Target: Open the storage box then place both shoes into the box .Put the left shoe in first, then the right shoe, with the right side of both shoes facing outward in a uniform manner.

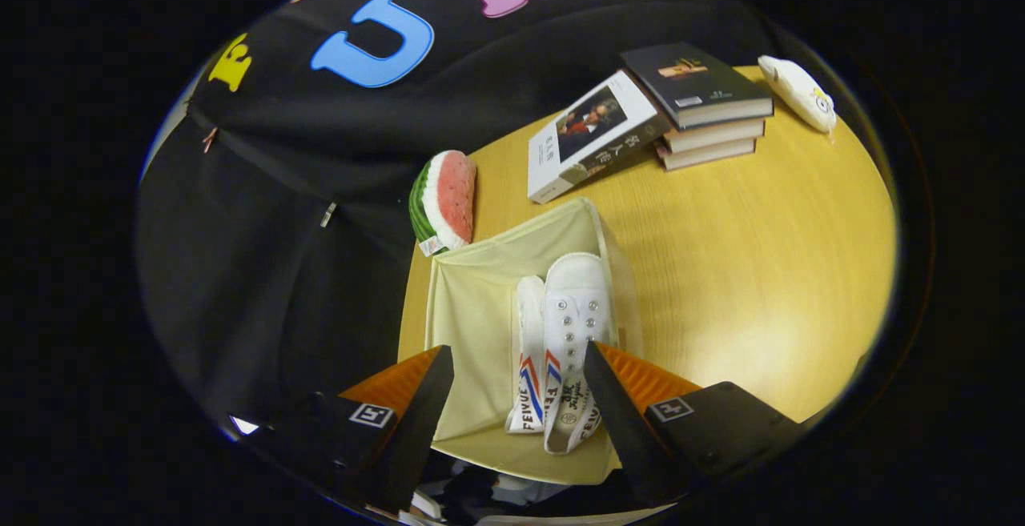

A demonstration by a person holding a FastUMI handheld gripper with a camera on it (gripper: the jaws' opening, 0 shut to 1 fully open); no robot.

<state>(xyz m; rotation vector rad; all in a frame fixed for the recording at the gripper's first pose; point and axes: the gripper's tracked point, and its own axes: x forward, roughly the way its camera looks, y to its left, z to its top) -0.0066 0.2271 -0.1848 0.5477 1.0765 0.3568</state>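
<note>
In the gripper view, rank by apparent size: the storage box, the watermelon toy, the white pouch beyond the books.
1. Storage box, largest by far; it sits between and just ahead of the open tongs, so nearness inflates it.
2 and 3. Watermelon toy and white pouch look alike; the pouch lies farther off, so I won't rank them.

The wooden table (745, 270) carries a storage box (472, 310); watermelon toy (444, 198); 4 books (681, 110); white pouch (797, 94).

The gripper (519, 366) is wide open over the open box (472, 310). Two shoes (560, 334) fill the box's right side, and its left side is free. A watermelon toy (444, 198) and books (641, 122) sit beyond.
</note>
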